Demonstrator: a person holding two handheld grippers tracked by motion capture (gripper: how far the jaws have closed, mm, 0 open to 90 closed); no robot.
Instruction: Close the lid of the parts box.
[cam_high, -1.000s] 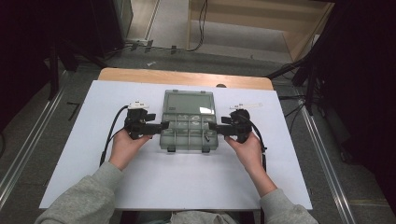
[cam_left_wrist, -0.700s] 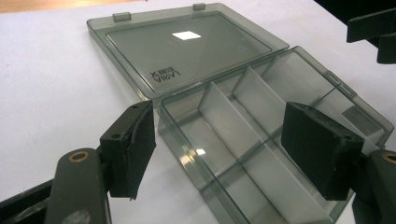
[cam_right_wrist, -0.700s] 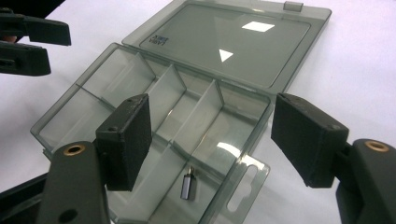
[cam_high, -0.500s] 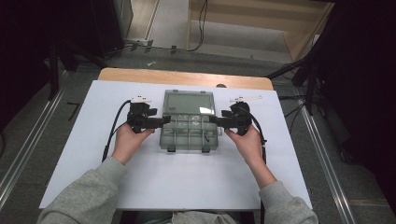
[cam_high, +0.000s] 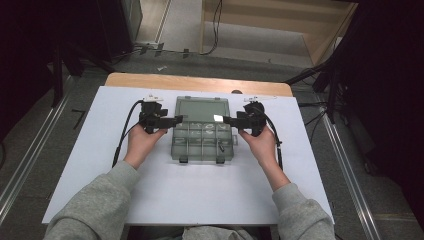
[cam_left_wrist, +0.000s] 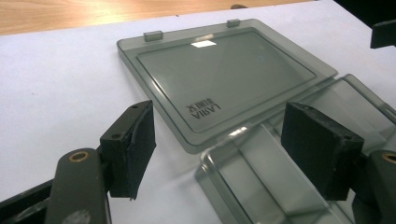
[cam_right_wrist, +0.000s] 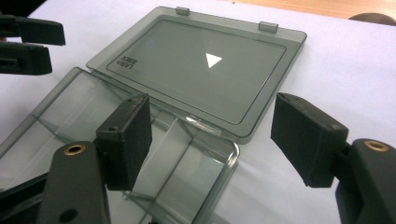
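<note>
The clear compartment box (cam_high: 202, 141) lies open near the middle of the white surface (cam_high: 90, 170), its long axis running left to right across the person's front; its lid (cam_high: 201, 110) is folded flat on the surface on the far side of the box, joined to the tray along the far long edge, with two small latch tabs on the lid's own far edge.

The left tool (cam_high: 176, 120) sits at the box's left end, level with the seam between tray and lid, and the right tool (cam_high: 228, 120) sits at the box's right end at the same line; both point inward at one another across the box.

In the left gripper view the left tool (cam_left_wrist: 219, 140) has its jaws well apart, with the tray's near corner and the lid's corner showing between them and no pad pressing on either; in the right gripper view the right tool (cam_right_wrist: 212, 140) likewise stands wide, the tray's rounded corner and the lid's edge between the jaws, untouched.

Neither hand is nearer than the other, for the box lies between them and equally close to both; I judge that shutting the lid will turn on the hinge line, which runs straight from one tool to the other, so the lid must swing up and toward the person, over the tray.
</note>
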